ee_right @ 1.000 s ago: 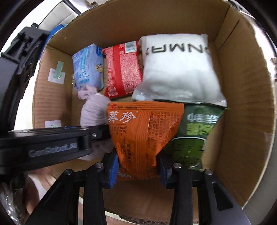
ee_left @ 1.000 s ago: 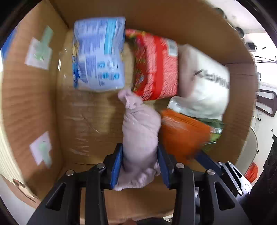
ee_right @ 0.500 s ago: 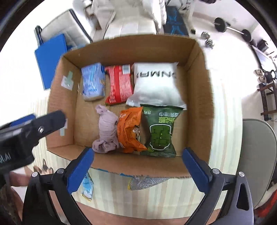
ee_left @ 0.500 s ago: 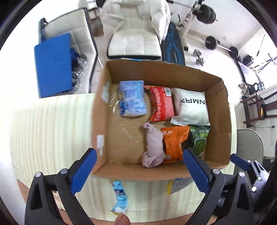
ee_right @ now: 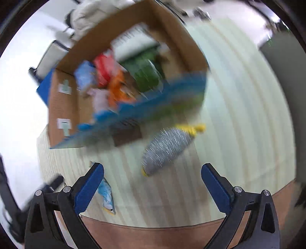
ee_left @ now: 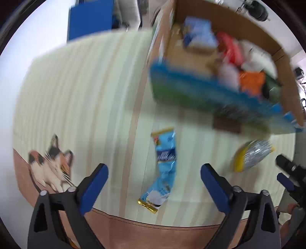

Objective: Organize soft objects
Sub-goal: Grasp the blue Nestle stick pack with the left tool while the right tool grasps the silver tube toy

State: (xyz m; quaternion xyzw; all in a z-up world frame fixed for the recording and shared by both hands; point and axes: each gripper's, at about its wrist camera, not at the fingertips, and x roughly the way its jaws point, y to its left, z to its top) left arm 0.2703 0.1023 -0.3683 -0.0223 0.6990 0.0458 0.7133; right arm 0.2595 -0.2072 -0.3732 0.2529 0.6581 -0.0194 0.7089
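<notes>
**Blurred box, two packs loose on the table**

Motion blur smears both views, so print on the packs and the box's front panel cannot be read. The table (ee_left: 80, 92) is the largest thing, covered by a pale ribbed cloth with a brown edge and a cat picture (ee_left: 50, 166). On it stands the cardboard box (ee_left: 225, 17), open-topped, its blue and green front face a streak. Inside, soft packs show only as colour patches: pale blue (ee_left: 200, 35), red (ee_left: 230, 48), white (ee_left: 258, 59), pink (ee_left: 227, 73), orange (ee_left: 252, 81) and green (ee_right: 147, 73).

In front of the box, a rounded silver pack (ee_right: 168, 148) with yellow ends lies on the cloth, a crinkled blue sachet (ee_left: 164, 168) well apart from it.

The left gripper (ee_left: 154, 183) is spread wide, empty, above the sachet. The right gripper (ee_right: 152, 185) is likewise released, near the silver pack; its left finger (ee_right: 89, 188) hides part of the sachet.
</notes>
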